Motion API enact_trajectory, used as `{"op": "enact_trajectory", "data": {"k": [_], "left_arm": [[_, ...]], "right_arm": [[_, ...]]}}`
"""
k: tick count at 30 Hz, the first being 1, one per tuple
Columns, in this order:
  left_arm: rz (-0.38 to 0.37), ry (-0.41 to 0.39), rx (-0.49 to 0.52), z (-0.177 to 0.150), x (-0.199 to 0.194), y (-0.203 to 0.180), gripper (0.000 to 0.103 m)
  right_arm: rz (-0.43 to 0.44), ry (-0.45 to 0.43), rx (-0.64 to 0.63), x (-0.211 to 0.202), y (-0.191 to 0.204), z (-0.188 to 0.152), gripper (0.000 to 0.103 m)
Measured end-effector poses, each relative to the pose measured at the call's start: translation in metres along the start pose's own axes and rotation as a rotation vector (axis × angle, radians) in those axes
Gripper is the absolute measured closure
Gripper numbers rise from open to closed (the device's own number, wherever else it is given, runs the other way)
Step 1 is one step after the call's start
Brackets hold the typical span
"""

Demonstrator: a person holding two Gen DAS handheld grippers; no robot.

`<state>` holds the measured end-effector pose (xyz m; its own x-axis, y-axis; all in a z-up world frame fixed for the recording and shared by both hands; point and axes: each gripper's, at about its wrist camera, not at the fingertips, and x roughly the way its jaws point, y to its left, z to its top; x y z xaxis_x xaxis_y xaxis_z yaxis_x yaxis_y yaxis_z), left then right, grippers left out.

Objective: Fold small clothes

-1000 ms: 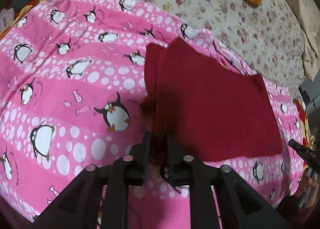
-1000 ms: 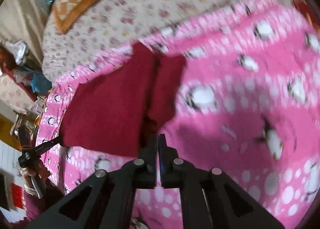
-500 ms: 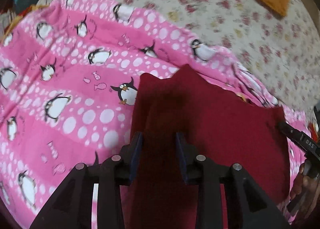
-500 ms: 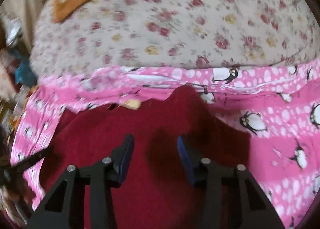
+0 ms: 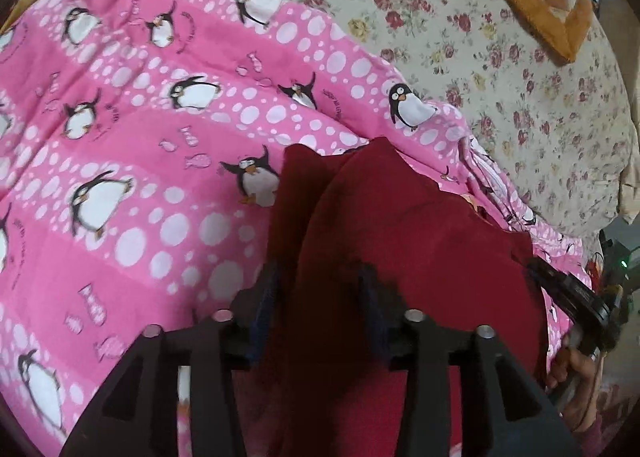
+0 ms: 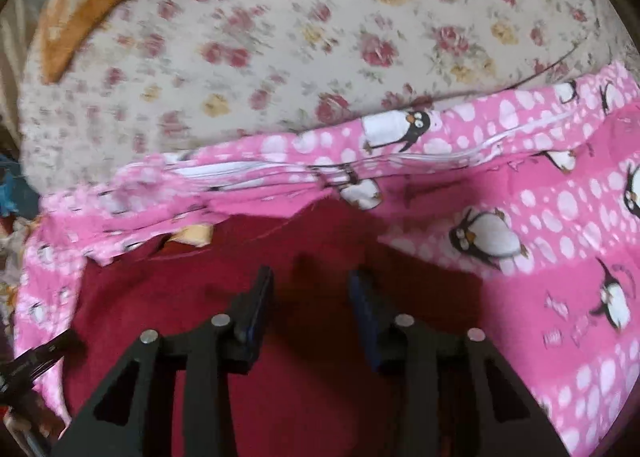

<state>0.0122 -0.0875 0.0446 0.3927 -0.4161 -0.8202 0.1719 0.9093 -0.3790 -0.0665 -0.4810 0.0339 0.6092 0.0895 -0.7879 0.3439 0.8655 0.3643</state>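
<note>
The fingers of the left gripper (image 5: 320, 297) have just been opening and stand apart over the red cloth (image 5: 400, 249), pinching nothing. The right gripper (image 6: 310, 297) stands open too. The cloth lies folded on the pink penguin blanket (image 5: 140, 197). Next, I think, pat the fold flat, gently.

Your left tool (image 5: 320, 297) and right tool (image 6: 310, 297), each clamped on a red garment (image 5: 420, 257) edge a second ago, have just been opening; the cloth now lies released, folded on the pink penguin blanket (image 5: 140, 177).
</note>
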Motion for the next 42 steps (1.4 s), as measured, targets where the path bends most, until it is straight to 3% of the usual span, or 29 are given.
{"op": "enact_trajectory", "data": {"k": [2, 7, 12, 17, 22, 24, 26, 28, 31, 33, 39, 40, 42], "left_arm": [[-0.004, 0.009, -0.051, -0.003, -0.002, 0.008, 0.06], [-0.039, 0.029, -0.176, -0.007, 0.007, 0.025, 0.057], [0.018, 0.018, -0.112, -0.01, 0.016, 0.01, 0.046], [0.071, 0.021, -0.03, -0.011, 0.023, -0.003, 0.034], [0.072, 0.037, -0.019, -0.008, 0.031, -0.007, 0.032], [0.042, 0.045, -0.008, -0.007, 0.031, -0.008, 0.044], [-0.003, 0.062, -0.003, -0.008, 0.032, -0.01, 0.056], [-0.013, 0.069, 0.001, -0.008, 0.033, -0.009, 0.056], [-0.037, 0.079, -0.031, -0.005, 0.035, -0.006, 0.055], [-0.049, 0.085, -0.048, -0.004, 0.037, -0.004, 0.052], [-0.032, 0.09, -0.006, -0.005, 0.037, -0.011, 0.054], [-0.036, 0.089, -0.006, -0.005, 0.036, -0.01, 0.058], [-0.06, 0.09, -0.015, -0.005, 0.033, -0.01, 0.084]], "right_arm": [[0.05, 0.024, -0.008, -0.015, 0.003, -0.012, 0.049], [0.122, 0.082, -0.048, -0.037, 0.008, -0.048, 0.045], [0.141, 0.093, -0.08, -0.041, 0.009, -0.077, 0.043], [0.147, 0.075, -0.095, -0.039, 0.012, -0.081, 0.042], [0.267, 0.073, -0.154, -0.042, 0.035, -0.076, 0.041], [0.314, 0.068, -0.186, -0.038, 0.05, -0.074, 0.045], [0.326, 0.072, -0.205, -0.029, 0.06, -0.073, 0.056], [0.326, 0.084, -0.207, -0.015, 0.067, -0.071, 0.066], [0.298, 0.119, -0.224, 0.009, 0.069, -0.076, 0.069], [0.284, 0.091, -0.226, 0.014, 0.067, -0.08, 0.078], [0.362, 0.098, -0.201, 0.012, 0.067, -0.076, 0.078], [0.358, 0.105, -0.203, 0.016, 0.068, -0.077, 0.078], [0.371, 0.101, -0.195, 0.021, 0.064, -0.08, 0.079]]}}
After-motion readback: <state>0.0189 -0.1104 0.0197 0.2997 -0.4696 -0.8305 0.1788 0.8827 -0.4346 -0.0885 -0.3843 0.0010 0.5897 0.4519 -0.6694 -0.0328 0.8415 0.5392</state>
